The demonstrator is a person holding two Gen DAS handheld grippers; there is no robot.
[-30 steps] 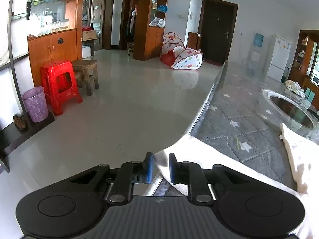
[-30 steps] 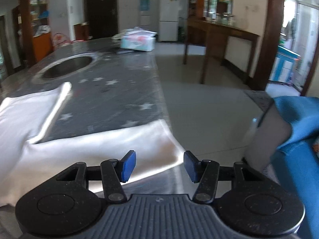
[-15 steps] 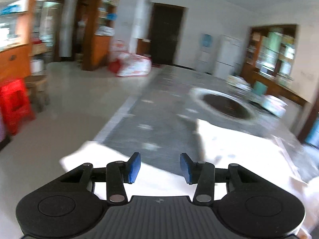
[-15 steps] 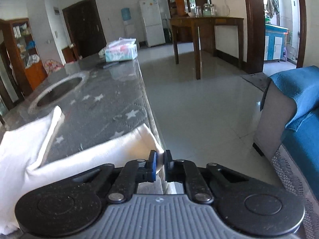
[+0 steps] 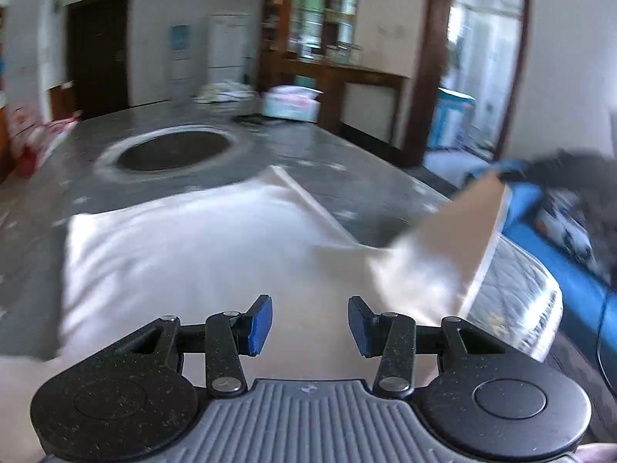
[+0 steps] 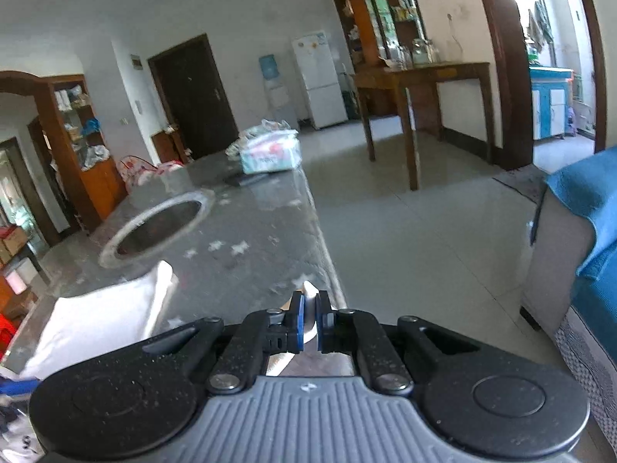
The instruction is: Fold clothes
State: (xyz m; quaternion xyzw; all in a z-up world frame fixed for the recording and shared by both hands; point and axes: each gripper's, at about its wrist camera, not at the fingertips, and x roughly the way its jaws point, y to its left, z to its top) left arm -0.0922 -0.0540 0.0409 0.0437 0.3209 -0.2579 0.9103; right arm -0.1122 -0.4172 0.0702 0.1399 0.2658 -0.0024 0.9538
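Star-patterned grey tabletop point(image 6: 246, 239) under white garment point(image 5: 185, 247).

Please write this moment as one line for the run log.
left tongs: open above white garment | right tongs: shut on garment corner, lifted | grey star-print table

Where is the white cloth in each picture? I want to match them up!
Left wrist: the white cloth fills the middle, spread on the table under the open left gripper; one corner is lifted at the right.
Right wrist: the cloth lies at lower left, and a corner of it is pinched in the right gripper.
Shared landmark: the round hole in the table, just beyond the cloth in both.
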